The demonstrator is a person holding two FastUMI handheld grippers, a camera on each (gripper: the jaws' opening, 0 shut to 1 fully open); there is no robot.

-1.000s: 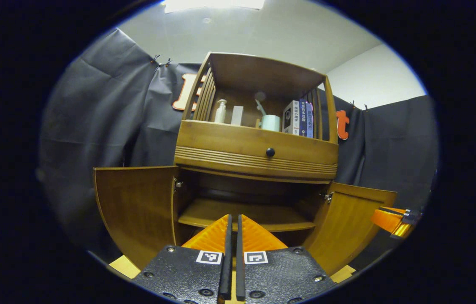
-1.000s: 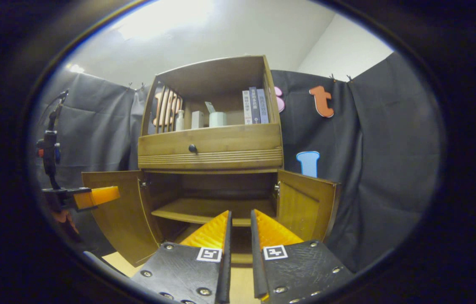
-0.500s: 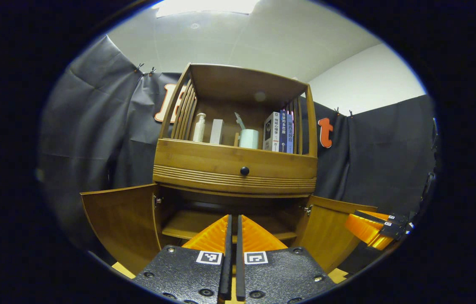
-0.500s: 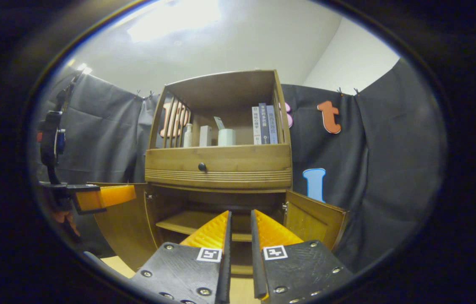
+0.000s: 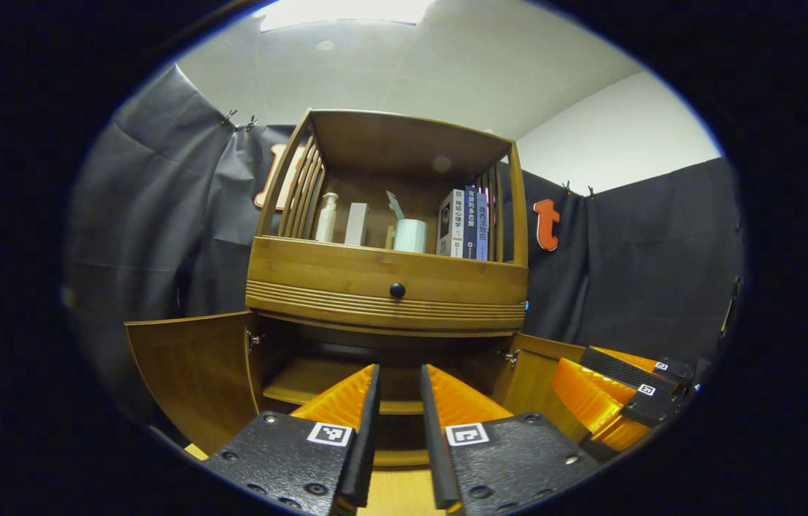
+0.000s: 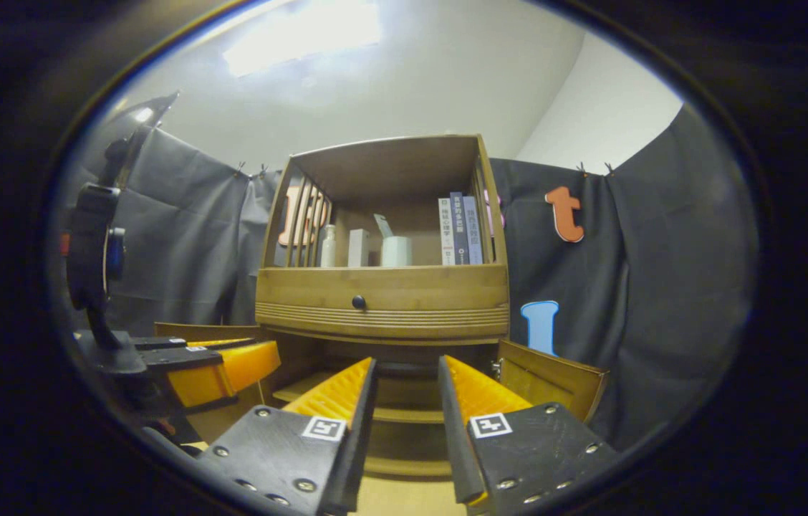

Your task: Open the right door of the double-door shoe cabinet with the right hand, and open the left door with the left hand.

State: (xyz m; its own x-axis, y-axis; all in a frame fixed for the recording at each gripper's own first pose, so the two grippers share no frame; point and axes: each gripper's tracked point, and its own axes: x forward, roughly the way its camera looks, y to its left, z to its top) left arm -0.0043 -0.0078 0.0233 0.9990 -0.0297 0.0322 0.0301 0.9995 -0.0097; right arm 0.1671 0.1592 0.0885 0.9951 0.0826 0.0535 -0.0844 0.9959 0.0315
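Observation:
The wooden shoe cabinet (image 5: 386,287) (image 6: 382,294) stands ahead with both lower doors swung outward. The left door (image 5: 189,369) (image 6: 193,331) stands wide open. The right door (image 5: 529,365) (image 6: 554,376) is also open. My left gripper (image 5: 399,369) is open, empty, and held back from the cabinet opening. My right gripper (image 6: 406,360) is open with a wider gap and holds nothing. The right gripper (image 5: 590,376) hangs in front of the right door in the left gripper view. In the right gripper view the left gripper (image 6: 261,355) covers part of the left door.
A drawer with a dark knob (image 5: 397,290) sits above the doors. The top shelf holds a bottle (image 5: 326,217), a box, a cup (image 5: 410,235) and several books (image 5: 465,223). An inner shelf (image 5: 304,383) shows inside. Black cloth walls (image 6: 647,287) surround the cabinet on a wooden floor (image 5: 393,494).
Both grippers have pulled back and tilted up, so the cabinet sits lower and smaller. The left gripper's fingers parted from nearly closed; the right's gap widened. The grippers drew closer together.

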